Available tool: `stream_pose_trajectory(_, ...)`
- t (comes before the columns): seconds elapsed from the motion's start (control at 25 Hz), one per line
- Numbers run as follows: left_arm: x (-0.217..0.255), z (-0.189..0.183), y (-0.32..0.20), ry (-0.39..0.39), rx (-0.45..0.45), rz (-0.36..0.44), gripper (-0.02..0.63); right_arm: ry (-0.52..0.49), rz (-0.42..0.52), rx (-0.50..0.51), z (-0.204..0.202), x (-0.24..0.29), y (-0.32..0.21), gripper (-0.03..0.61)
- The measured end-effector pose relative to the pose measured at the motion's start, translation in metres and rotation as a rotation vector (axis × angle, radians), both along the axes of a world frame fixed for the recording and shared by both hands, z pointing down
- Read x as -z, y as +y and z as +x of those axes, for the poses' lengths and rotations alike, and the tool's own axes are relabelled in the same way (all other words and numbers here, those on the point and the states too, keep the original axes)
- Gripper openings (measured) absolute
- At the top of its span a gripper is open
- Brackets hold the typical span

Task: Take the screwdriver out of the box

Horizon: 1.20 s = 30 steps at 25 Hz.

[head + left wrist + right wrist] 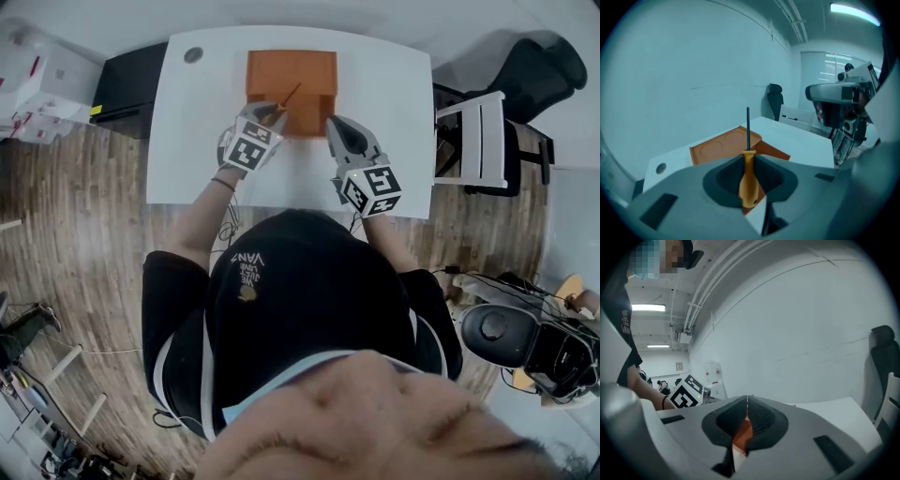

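two grippers: the left gripper [750, 161] is clenched on the screwdriver [748, 183], with the orange handle between its pads; the right gripper [747, 401] has its jaws together at the right front edge of the box [291, 67].
screwdriver: the dark shaft sticks out past the left jaws. in the head view it lies over the box's front part, and it looks lifted off the box floor.
box: orange and open-topped, on the white desk [394, 94]; two round recesses show in it in the left gripper view.
right gripper hold: orange shows in the gap below its closed tips (whether it pinches the box wall or only sits against it, i cannot tell).
step in hand: by my reading, the carry-out, bringing the tool clear of the box.
how to do it well: hold an even squeeze, since the rounded handle could slip between the pads. raise the tool until the shaft tip is above the rim, and only then draw it toward the bare desk.
risk: the long shaft could catch a wall and drag the light box, so steadying the box from the right side would help.
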State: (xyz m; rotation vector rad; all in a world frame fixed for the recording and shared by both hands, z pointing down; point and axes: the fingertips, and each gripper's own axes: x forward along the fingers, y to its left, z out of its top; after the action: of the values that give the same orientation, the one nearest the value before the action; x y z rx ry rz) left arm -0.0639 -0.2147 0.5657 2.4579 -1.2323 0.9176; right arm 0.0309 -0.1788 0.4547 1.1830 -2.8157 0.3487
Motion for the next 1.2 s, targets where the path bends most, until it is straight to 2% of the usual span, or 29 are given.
stream_pose_trajectory(0.52,0.064,-0.018,0.022,0.127,0.057,0.146,0.077,-0.004,0.018,-0.015,-0.013,0.005,0.019,0.012)
stream_pose_trajectory(0.68,0.081,-0.025,0.033,0.187,0.08,0.187,0.077,-0.005,0.021,-0.021,-0.018,0.006,0.028,0.012)
stream_pose_trajectory(1.2,0.103,-0.058,0.075,0.286,0.132,0.23,0.077,0.004,0.02,-0.05,-0.033,0.006,0.059,0.012)
